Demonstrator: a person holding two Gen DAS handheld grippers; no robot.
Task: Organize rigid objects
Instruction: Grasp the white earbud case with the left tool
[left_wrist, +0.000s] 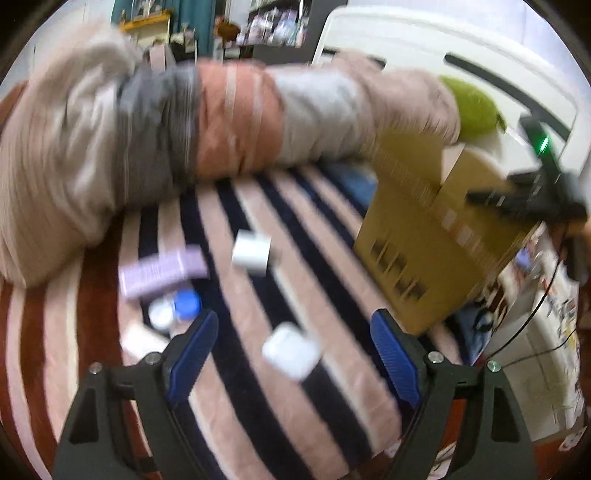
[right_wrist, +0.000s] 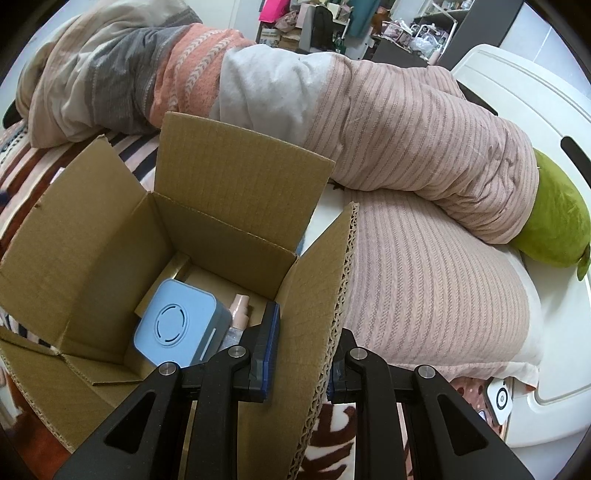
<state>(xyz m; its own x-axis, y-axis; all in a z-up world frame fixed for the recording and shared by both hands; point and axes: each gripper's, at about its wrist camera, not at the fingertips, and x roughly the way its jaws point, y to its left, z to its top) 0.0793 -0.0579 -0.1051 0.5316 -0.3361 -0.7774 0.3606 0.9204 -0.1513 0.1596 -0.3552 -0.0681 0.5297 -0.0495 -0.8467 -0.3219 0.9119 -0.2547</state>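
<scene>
My left gripper (left_wrist: 295, 343) is open above the striped blanket (left_wrist: 236, 391), with a white earbud case (left_wrist: 291, 350) lying between its jaws on the blanket. Farther off lie a white cylinder (left_wrist: 252, 252), a lilac box (left_wrist: 162, 272), a blue-capped jar (left_wrist: 186, 303) and a white jar (left_wrist: 161, 313). The cardboard box (left_wrist: 436, 236) stands to the right. My right gripper (right_wrist: 301, 347) is shut on the box's right flap (right_wrist: 317, 295). Inside the box (right_wrist: 92, 229) are a light-blue speaker (right_wrist: 173, 326) and a pink bottle (right_wrist: 240, 312).
Rolled bedding (left_wrist: 221, 122) and a pink ribbed duvet (right_wrist: 424, 155) lie behind the box. A green plush (right_wrist: 557, 225) rests at the right against the white headboard (right_wrist: 517, 88). A small white device (right_wrist: 498, 400) lies at the lower right. The left view is motion-blurred.
</scene>
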